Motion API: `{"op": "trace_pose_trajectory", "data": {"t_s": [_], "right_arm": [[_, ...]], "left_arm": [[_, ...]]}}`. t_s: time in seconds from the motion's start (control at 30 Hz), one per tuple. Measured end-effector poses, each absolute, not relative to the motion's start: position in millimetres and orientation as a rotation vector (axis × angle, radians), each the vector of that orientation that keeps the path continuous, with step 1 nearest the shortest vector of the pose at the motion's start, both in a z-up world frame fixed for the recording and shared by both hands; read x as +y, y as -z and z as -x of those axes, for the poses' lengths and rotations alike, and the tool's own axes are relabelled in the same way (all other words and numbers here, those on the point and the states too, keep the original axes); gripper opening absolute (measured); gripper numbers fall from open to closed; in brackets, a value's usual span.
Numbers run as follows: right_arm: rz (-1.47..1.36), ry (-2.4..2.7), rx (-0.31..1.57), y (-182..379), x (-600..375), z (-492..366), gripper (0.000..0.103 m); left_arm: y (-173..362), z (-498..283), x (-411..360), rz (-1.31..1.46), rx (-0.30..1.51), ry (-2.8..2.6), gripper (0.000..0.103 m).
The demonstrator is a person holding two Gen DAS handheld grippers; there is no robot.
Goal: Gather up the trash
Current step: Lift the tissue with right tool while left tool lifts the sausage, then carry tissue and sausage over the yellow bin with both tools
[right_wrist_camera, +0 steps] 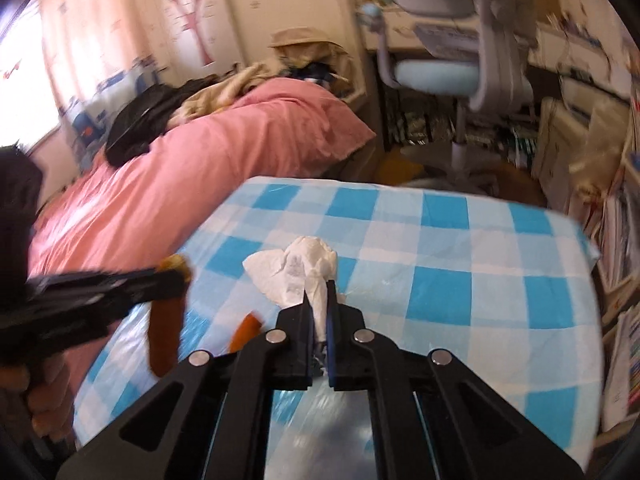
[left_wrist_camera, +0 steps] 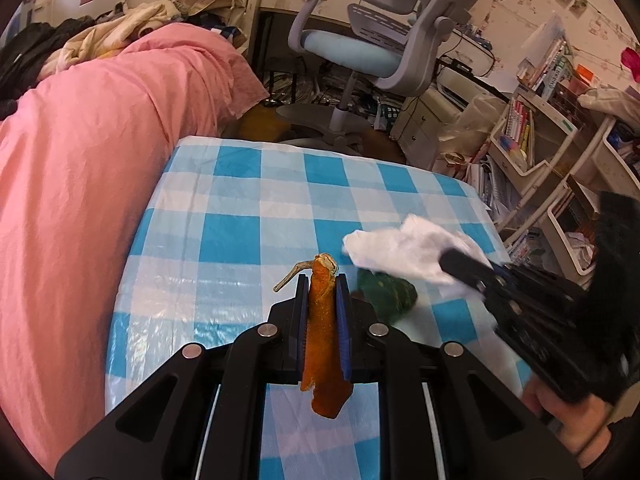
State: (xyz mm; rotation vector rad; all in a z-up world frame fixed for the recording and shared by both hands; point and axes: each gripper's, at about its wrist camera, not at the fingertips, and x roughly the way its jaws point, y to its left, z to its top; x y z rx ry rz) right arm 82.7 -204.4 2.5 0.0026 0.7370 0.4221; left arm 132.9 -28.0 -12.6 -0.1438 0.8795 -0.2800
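Note:
My left gripper is shut on an orange peel strip with a dry stem, held above the blue-and-white checked tablecloth. My right gripper is shut on a crumpled white tissue; in the left wrist view the tissue hangs right of the peel. A dark green scrap lies on the cloth under the tissue. In the right wrist view the left gripper holds the peel at the left, and another orange piece lies on the cloth.
A bed with a pink cover borders the table on the left. A grey and blue desk chair stands beyond the table's far edge. White shelves of books stand to the right.

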Motion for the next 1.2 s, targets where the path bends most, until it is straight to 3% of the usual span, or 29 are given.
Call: {"op": "trace_pose_trajectory", "data": {"t_s": [0.5,1.2], "right_arm": [[0.117,-0.470,0.768,-4,-211,54,0.005],[0.163,-0.616,0.784,15,-178,113,0.005]], "left_arm": [[1,-23,-14,0.083,0.847,0.294,0.012],[-11,44,18,0.104,0.796,0.276,0.012]]}}
